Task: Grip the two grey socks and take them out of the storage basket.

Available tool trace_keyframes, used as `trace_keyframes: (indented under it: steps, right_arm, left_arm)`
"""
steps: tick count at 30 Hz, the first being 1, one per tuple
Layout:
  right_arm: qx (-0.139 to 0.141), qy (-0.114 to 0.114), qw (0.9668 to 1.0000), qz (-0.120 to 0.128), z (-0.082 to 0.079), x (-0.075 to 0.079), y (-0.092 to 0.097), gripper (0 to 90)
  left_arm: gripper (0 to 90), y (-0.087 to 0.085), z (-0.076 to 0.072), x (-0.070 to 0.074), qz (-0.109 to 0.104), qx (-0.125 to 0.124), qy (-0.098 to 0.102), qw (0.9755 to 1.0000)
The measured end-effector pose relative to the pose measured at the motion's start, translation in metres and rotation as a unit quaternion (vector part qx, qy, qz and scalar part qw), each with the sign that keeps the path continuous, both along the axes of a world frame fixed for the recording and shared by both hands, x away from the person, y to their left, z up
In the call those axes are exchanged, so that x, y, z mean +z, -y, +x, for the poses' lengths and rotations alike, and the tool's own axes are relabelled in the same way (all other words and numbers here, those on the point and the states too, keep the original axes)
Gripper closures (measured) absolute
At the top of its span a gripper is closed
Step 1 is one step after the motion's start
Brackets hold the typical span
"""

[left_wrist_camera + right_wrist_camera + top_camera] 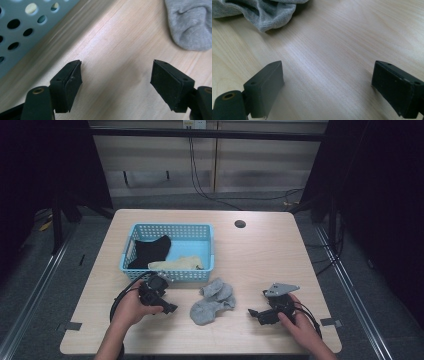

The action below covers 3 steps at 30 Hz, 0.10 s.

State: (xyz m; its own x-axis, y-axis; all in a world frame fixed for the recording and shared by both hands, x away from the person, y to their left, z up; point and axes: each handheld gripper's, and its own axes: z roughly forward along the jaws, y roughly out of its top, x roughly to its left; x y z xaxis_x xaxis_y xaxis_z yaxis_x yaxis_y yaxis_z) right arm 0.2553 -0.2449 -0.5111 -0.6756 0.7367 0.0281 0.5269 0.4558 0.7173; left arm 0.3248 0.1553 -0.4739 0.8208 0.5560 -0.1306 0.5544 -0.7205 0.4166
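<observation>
From above, the grey sock (212, 301) lies crumpled on the table (260, 260) between both grippers, just before the blue basket (170, 273). The left gripper (116, 75) gapes, empty, sock ahead. The right gripper (327, 85) likewise gapes. No writing is legible.

Grey sock (191, 23) cut off by frame edge; blue basket (22, 30) blurred.

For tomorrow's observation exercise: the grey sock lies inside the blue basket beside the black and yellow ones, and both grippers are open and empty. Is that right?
Not quite. The grey sock lies on the table, in front of the blue basket and between the two grippers, as the high view shows. The black sock and the yellow one are in the basket, and the left gripper and right gripper are open and empty.
</observation>
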Motion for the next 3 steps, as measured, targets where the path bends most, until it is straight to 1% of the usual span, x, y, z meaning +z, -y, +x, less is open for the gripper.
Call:
trace_keyframes:
  steps: [3]
  right_arm:
    - [0.000,0.000,1.0000,0.000,0.0000,0.0000,0.0000,9.9]
  left_arm:
    - [23.6,-0.0018,0.0006,-0.0003,-0.004,0.002,0.005,1.0000]
